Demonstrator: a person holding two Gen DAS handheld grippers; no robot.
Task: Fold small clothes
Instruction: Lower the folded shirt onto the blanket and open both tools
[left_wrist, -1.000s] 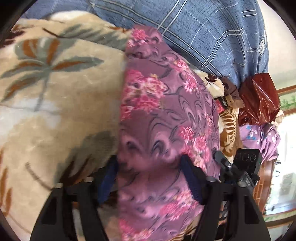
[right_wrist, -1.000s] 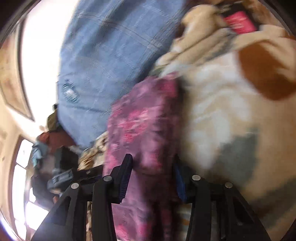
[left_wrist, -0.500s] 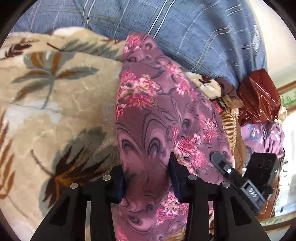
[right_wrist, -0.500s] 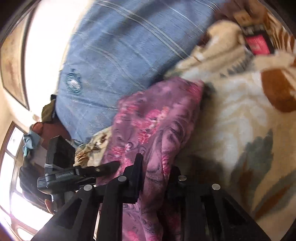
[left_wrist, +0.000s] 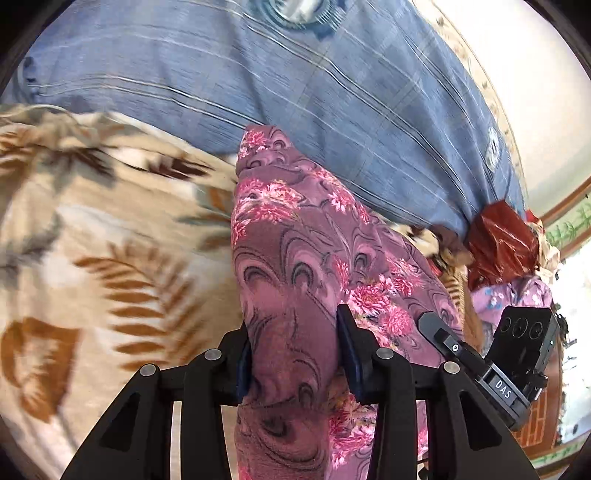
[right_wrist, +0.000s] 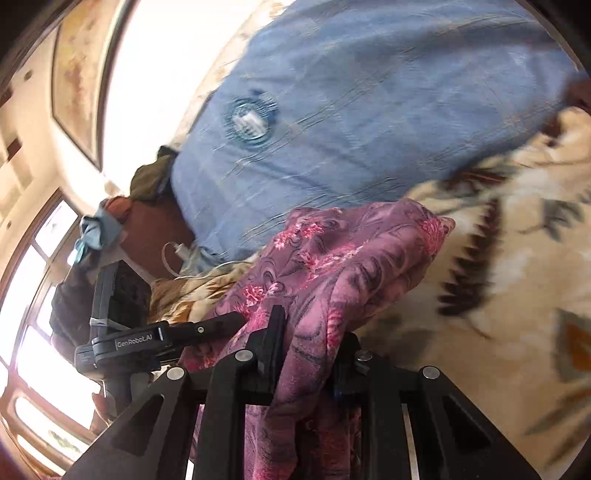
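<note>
Two black two-finger grippers each clamp a bunched part of the same purple garment printed with pink flowers and dark swirls (left_wrist: 295, 258). In the left wrist view, the left gripper (left_wrist: 293, 350) has its jaws drawn in to a middling gap, its dark pads pressing either side of a thick fold of the cloth, which spills down between the fingers and out of the bottom of the picture. The rest of the garment stretches away from the jaws toward a corner that ends at the edge of a large blue pillow with pale stripes and a round emblem (left_wrist: 314, 92). In the right wrist view, the right gripper (right_wrist: 310, 339) is closed narrower, pinching a thinner gather of the same fabric (right_wrist: 351, 258), with folds draped over the jaw and hanging below it.

The garment is raised off a cream plush blanket patterned with brown and grey-green leaves (left_wrist: 92, 258), which lies beneath it and to its side in both views (right_wrist: 517, 277). The blue pillow (right_wrist: 369, 92) fills the far side of the blanket.

The right gripper's body shows at the right of the left wrist view (left_wrist: 480, 365), beside the cloth; the left gripper's body shows at the left of the right wrist view (right_wrist: 147, 339). Beyond it lie a shiny dark red bag (left_wrist: 502, 243) and a lilac printed cloth (left_wrist: 517, 295), heaped near a bright window.
</note>
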